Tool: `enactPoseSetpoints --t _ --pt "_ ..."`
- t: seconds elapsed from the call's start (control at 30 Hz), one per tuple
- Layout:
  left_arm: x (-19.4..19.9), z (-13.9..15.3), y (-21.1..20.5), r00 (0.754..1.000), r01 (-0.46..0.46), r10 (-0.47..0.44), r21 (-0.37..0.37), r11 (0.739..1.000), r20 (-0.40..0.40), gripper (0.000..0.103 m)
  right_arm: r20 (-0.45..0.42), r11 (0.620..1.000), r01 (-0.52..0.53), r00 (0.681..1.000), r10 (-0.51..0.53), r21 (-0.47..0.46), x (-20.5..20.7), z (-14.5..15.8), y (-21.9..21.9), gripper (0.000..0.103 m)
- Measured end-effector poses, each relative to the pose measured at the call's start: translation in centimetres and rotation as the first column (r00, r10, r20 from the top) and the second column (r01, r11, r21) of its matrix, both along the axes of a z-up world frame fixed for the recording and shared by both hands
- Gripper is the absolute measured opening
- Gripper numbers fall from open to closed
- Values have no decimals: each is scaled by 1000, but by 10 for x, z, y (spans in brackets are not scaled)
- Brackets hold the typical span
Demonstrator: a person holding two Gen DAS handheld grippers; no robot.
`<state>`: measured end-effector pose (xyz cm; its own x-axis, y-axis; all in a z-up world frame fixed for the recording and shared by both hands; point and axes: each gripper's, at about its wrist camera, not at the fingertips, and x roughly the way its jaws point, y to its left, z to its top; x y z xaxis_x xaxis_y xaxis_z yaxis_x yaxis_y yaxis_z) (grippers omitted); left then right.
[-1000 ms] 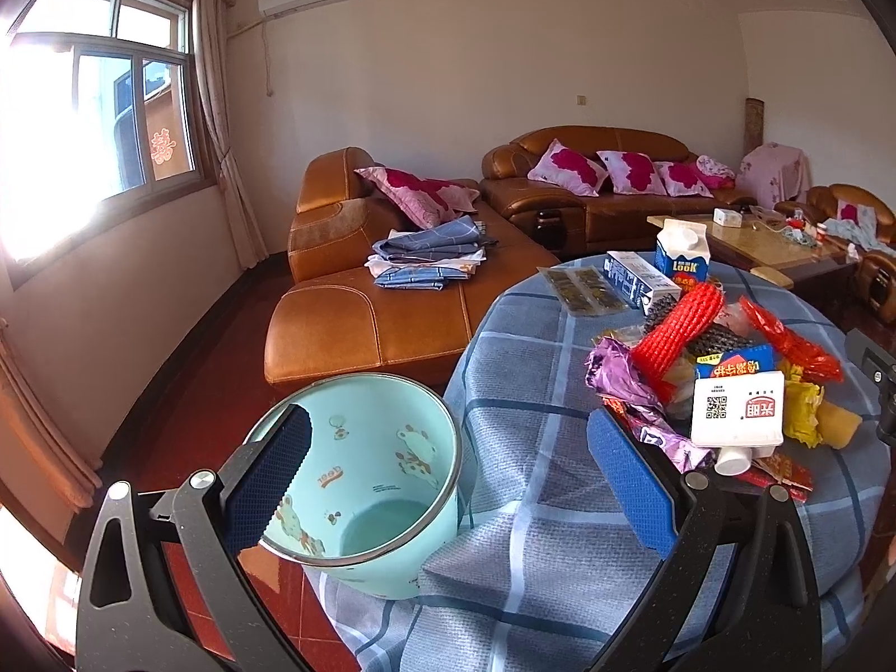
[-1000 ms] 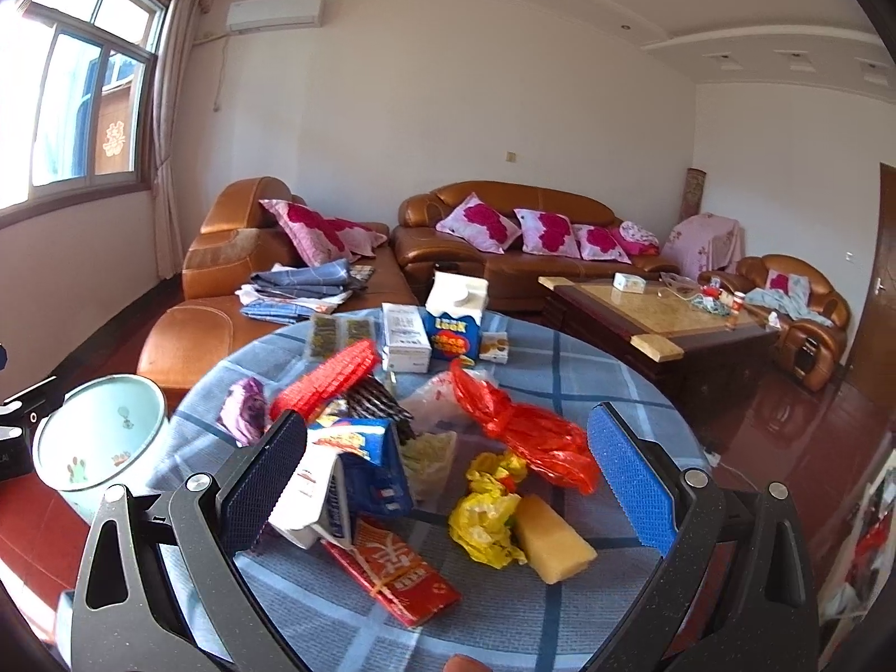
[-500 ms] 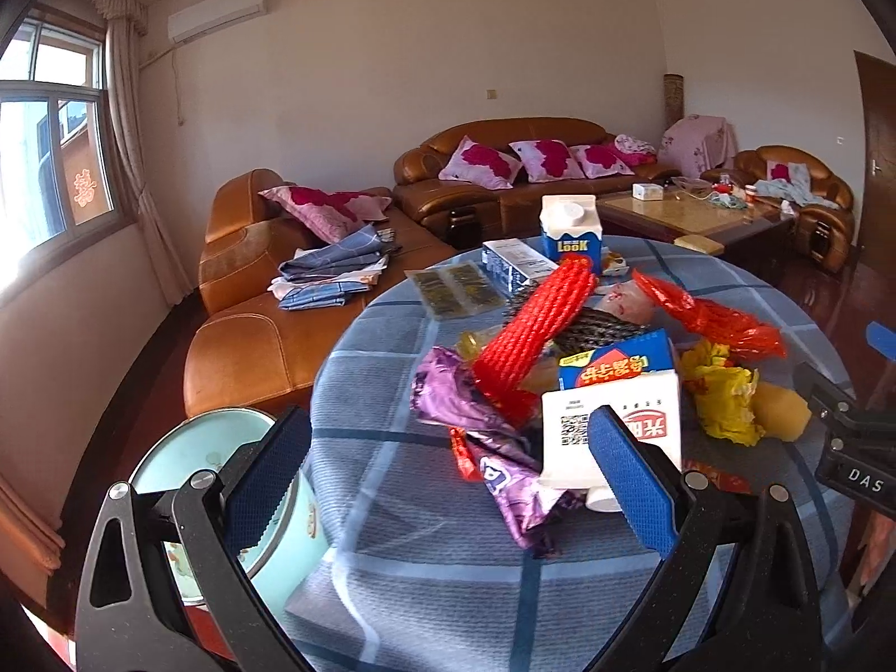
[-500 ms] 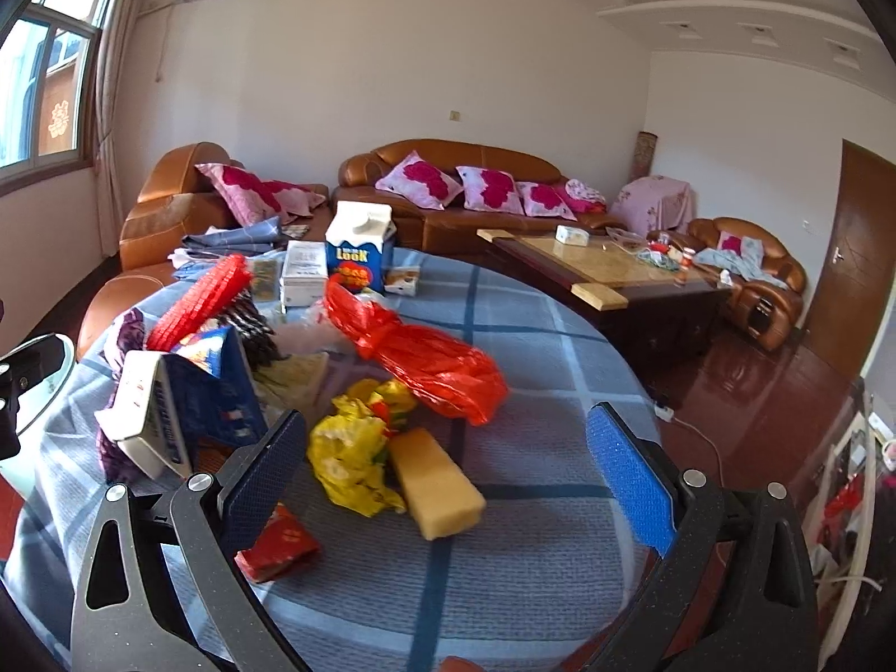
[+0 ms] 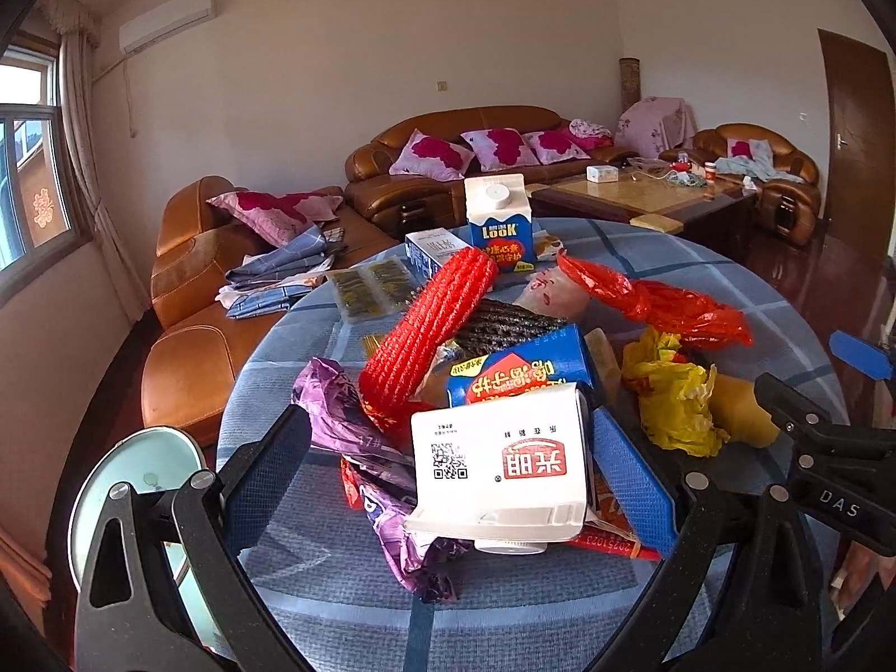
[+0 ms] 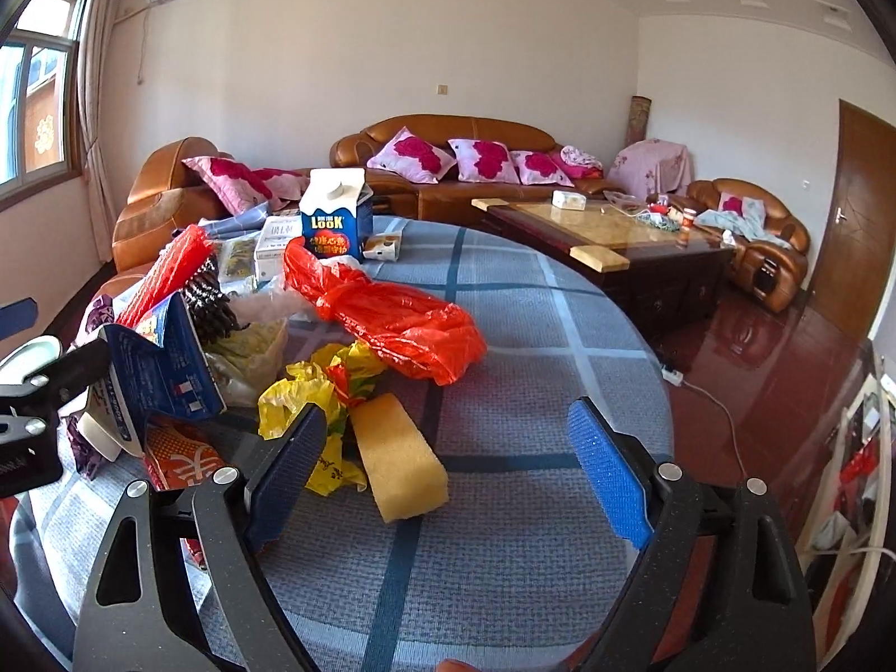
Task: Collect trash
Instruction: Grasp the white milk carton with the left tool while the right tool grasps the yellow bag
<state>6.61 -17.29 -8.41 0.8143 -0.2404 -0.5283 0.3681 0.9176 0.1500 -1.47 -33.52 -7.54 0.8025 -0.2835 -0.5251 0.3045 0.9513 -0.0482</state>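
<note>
A heap of trash lies on the round table with a blue checked cloth (image 5: pixel 560 616). My left gripper (image 5: pixel 448 481) is open, its fingers on either side of a white milk carton (image 5: pixel 498 470) lying on a purple wrapper (image 5: pixel 347 425). Behind it are a red mesh sleeve (image 5: pixel 431 325), a blue box (image 5: pixel 521 375), a red plastic bag (image 5: pixel 661 302) and a yellow bag (image 5: pixel 672 397). My right gripper (image 6: pixel 448 476) is open, with a yellow sponge block (image 6: pixel 397 456) between its fingers. The light green bin (image 5: pixel 134 493) stands beside the table at the lower left.
An upright blue LOOK carton (image 6: pixel 333 224) and a small white box (image 6: pixel 274 238) stand at the table's far side. Brown leather sofas (image 6: pixel 448 162) and a coffee table (image 6: pixel 610 235) fill the room behind. The floor (image 6: pixel 756 364) lies to the right.
Both grippers have swung right and come closer to the heap. The left one has left the bin and now has the white carton between its fingers; the right now frames the sponge.
</note>
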Motion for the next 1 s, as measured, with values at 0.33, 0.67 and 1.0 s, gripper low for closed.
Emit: enactPoseSetpoints --t 0.33,0.67,1.0 --pt "10 -16 -6 993 92 -94 -29 995 -72 72 -11 1000 -17 1000 17 6 6 -9 3 87" --pt "-9 5 -2 991 135 -135 -59 989 2 71 22 999 -34 999 33 32 6 -3 3 83" --pt "-19 33 26 994 65 -57 -81 995 97 71 -16 985 -161 987 162 55 36 2 33 63"
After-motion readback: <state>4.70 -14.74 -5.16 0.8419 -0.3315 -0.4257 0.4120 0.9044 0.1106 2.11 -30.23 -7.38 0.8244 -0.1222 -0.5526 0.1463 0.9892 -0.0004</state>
